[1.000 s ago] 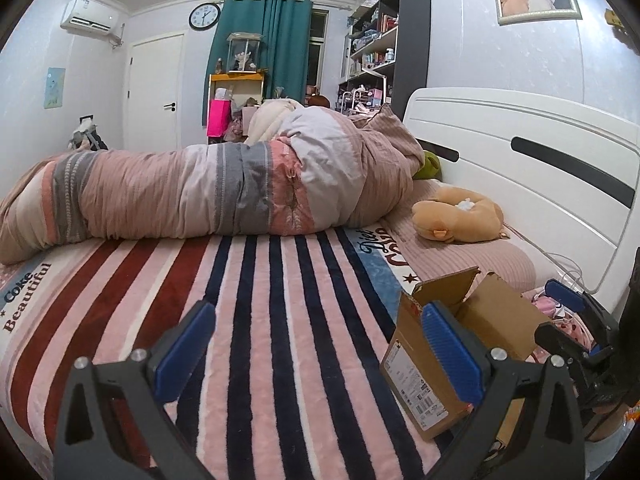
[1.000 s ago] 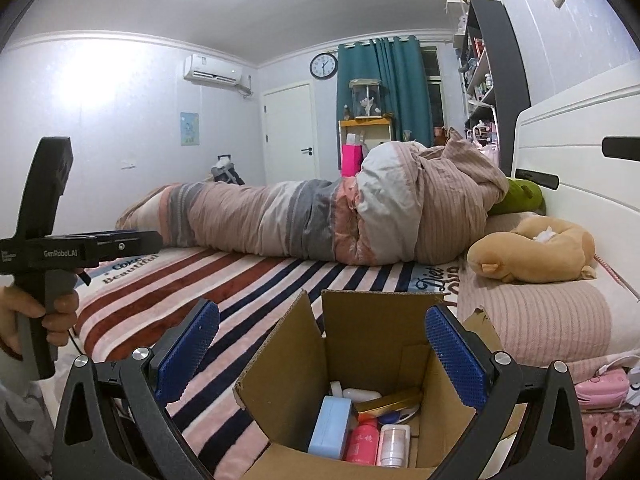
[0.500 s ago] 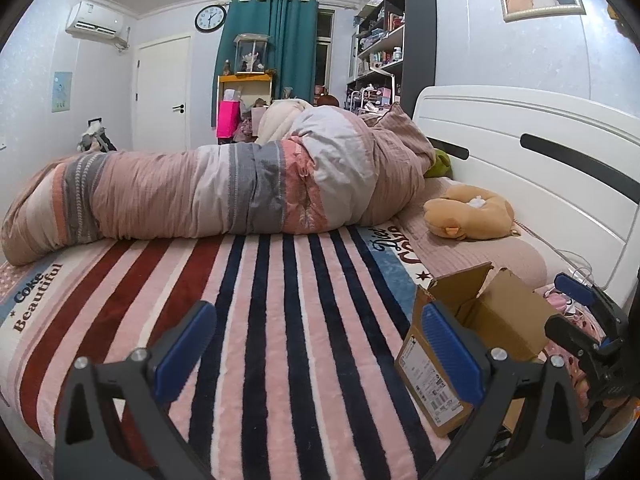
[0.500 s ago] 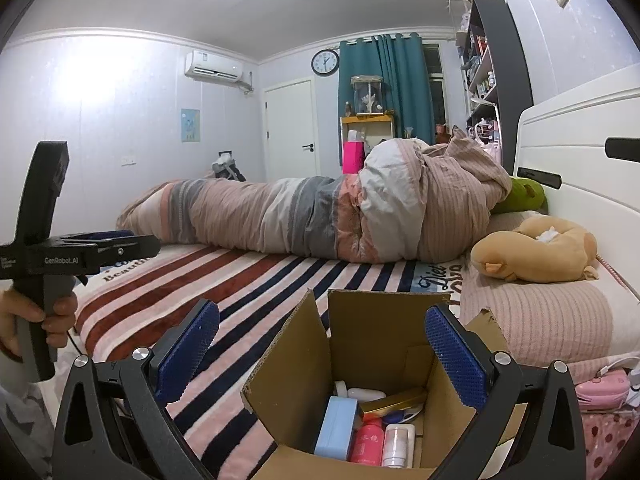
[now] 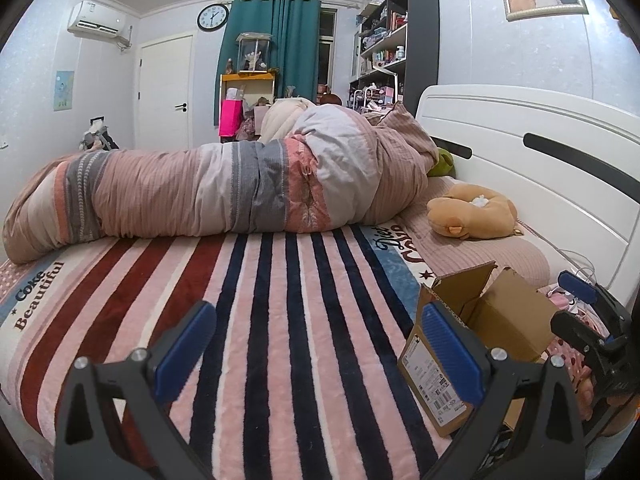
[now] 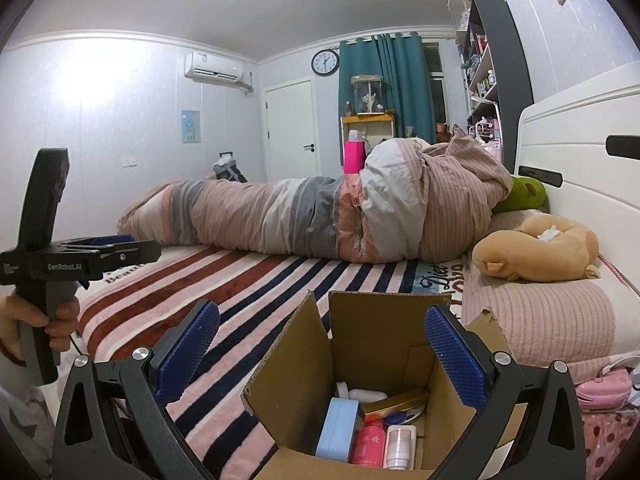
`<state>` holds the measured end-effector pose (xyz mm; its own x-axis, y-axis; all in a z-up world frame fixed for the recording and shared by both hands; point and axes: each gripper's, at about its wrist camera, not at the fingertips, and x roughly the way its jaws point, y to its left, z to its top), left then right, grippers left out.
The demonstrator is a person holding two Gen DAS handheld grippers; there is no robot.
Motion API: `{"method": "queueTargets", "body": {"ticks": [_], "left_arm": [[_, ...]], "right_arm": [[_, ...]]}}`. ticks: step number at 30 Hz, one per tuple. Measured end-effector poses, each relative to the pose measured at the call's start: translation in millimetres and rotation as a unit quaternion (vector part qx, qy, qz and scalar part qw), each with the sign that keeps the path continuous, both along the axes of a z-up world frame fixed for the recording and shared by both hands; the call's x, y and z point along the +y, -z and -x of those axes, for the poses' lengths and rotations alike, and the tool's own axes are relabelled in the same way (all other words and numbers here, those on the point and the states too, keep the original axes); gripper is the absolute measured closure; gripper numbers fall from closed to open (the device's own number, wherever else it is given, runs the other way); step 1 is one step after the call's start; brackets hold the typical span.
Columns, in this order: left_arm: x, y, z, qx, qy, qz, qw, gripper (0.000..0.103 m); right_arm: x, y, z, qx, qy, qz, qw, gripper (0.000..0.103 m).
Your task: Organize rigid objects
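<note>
An open cardboard box point(image 6: 376, 344) stands on the striped blanket near the pillow; it also shows at the right of the left wrist view point(image 5: 480, 344). Inside lie a light blue case point(image 6: 338, 428), a pink bottle point(image 6: 368, 446), a white bottle point(image 6: 400, 448), a gold box point(image 6: 394, 402) and a white tube point(image 6: 366, 394). My right gripper point(image 6: 322, 350) is open and empty, just above the box's opening. My left gripper point(image 5: 318, 350) is open and empty over the blanket, left of the box. It appears hand-held in the right wrist view point(image 6: 80, 256).
A rolled quilt point(image 5: 224, 192) lies across the bed's far side. A tan plush toy point(image 5: 472, 212) rests on the pillow point(image 5: 480, 252) by the white headboard point(image 5: 540, 168). A pink item point(image 6: 604, 388) lies right of the box. The striped blanket point(image 5: 260, 312) spreads in front.
Both views have drifted slightly; the left gripper has pulled back a little from the bed. Both grippers stay open and empty.
</note>
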<state>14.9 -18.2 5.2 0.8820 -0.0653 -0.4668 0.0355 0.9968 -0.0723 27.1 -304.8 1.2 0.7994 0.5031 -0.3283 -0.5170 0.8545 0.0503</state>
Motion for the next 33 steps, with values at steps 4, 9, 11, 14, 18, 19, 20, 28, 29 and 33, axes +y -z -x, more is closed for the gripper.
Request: {"method": "queueTargets", "body": {"ticks": [4,9,11,14,18,19,20,28,29,33], "left_arm": [[1.5,1.1,-0.4,0.000,-0.004,-0.002,1.0000,0.001],[2.6,1.9,0.8,0.000,-0.007,-0.003,1.0000,0.001],[1.8,1.6,1.3,0.001,-0.008,-0.003,1.0000,0.001],[1.7,1.6,1.5,0.000,-0.008,-0.003,1.0000,0.001],[2.0,1.6,1.1,0.000,-0.008,-0.002,1.0000,0.001],[2.1,1.5,1.1,0.000,-0.008,-0.002,1.0000,0.001],[2.1,1.6,1.2,0.000,-0.007,-0.003,1.0000,0.001],[2.2,1.7,1.3,0.001,-0.008,-0.003,1.0000,0.001],[1.8,1.4,1.3,0.000,-0.008,-0.002,1.0000,0.001],[2.2,1.4,1.2,0.000,-0.007,-0.003,1.0000,0.001]], "right_arm": [[0.9,-0.3,0.5,0.000,0.000,0.003,1.000,0.000],[3.1,0.3,-1.0,0.001,-0.003,0.003,1.000,0.000],[4.2,0.6,-1.4,0.002,-0.004,0.004,1.000,0.000],[4.1,0.4,-1.2,0.002,-0.004,0.004,1.000,0.000],[4.3,0.4,-1.6,0.002,-0.004,0.003,1.000,0.000],[3.3,0.3,-2.1,0.002,-0.005,0.003,1.000,0.000],[3.4,0.3,-2.1,0.002,-0.005,0.003,1.000,0.000],[3.7,-0.2,-1.8,0.002,-0.004,0.003,1.000,0.000],[3.8,-0.2,-1.9,0.002,-0.004,0.003,1.000,0.000],[3.0,-0.4,-2.6,0.003,-0.005,0.003,1.000,0.000]]}}
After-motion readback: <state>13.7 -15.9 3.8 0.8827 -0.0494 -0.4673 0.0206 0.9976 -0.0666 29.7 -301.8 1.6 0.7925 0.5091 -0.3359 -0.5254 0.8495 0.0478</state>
